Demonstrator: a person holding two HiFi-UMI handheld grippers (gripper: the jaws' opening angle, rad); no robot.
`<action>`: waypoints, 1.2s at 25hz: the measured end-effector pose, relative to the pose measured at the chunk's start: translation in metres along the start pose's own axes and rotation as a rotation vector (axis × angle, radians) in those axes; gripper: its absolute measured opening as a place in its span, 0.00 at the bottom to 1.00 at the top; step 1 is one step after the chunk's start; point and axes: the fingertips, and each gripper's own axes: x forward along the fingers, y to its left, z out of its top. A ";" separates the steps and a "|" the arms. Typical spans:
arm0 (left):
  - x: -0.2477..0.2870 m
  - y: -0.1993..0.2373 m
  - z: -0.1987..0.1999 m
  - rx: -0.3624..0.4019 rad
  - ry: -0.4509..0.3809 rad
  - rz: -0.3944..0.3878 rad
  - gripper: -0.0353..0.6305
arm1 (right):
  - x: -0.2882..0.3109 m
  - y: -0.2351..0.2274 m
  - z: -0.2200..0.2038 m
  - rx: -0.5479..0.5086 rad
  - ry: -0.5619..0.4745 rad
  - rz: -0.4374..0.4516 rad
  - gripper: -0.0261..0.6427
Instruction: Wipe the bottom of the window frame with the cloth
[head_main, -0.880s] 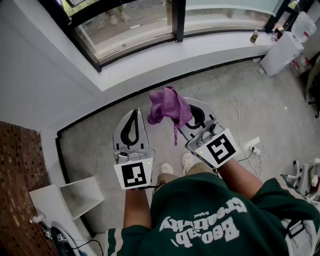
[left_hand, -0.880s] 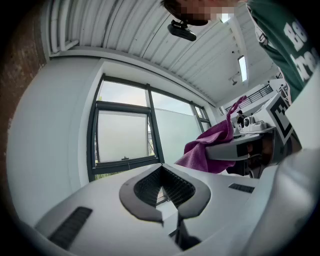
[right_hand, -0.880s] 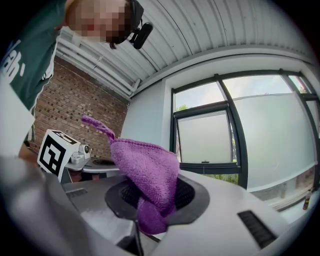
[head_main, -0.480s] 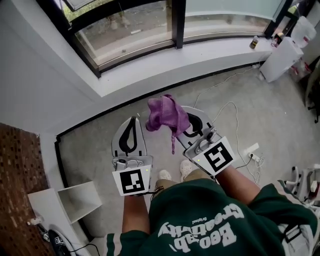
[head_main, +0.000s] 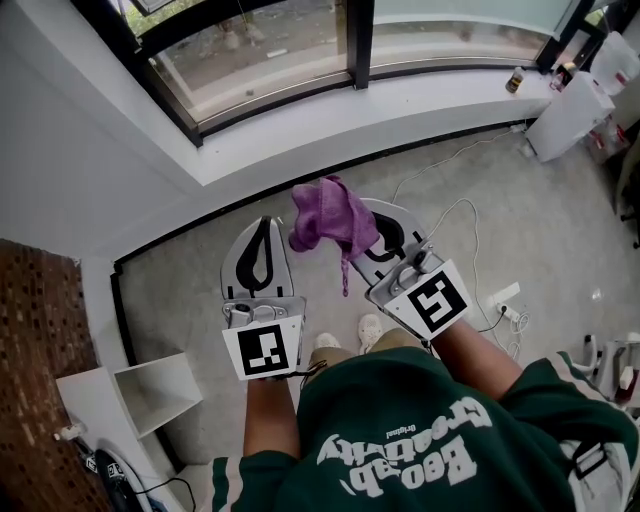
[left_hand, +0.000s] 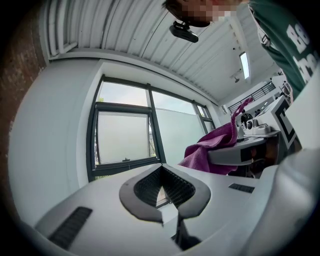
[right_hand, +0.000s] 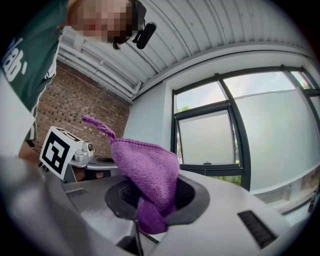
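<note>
You have two grey two-jaw grippers and one purple knitted cloth. Each gripper carries one black-and-white marker cube, the left one (head_main: 265, 350) and the right one (head_main: 433, 298).

Your left gripper (head_main: 263, 235) has its jaws brought together at the tips. In the left gripper view (left_hand: 161, 172), the hollow between its ribbed black pads holds nothing.

Just to the right of those tips, and apart from them, is the purple knitted cloth (head_main: 325, 215). Your right gripper (head_main: 375, 225) is clamped on it. In the right gripper view (right_hand: 150, 200), the jaws pinch a lower fold of the cloth (right_hand: 147, 170) between the dark pads.

The cloth bunches above the right gripper's jaws in a rumpled peak, with a coarse knit and one thin twisted corner sticking up. In the head view a narrow strand hangs along the left side of that gripper. The left gripper view shows the cloth (left_hand: 210, 150) draped over the right gripper's tip.

The dark bottom rail of the window frame (head_main: 280, 100) lies ahead of both grippers' tips, well apart from them, beyond a curved white sill (head_main: 330, 125). The cloth touches neither.
</note>
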 end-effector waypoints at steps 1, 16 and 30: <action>0.006 -0.003 0.001 0.001 0.002 0.002 0.06 | -0.001 -0.006 0.000 0.001 -0.002 0.003 0.18; 0.048 -0.019 0.003 0.011 0.008 0.077 0.06 | -0.006 -0.059 -0.009 0.025 -0.025 0.025 0.18; 0.113 0.045 -0.037 0.006 0.012 0.112 0.06 | 0.076 -0.084 -0.050 0.016 -0.010 0.080 0.18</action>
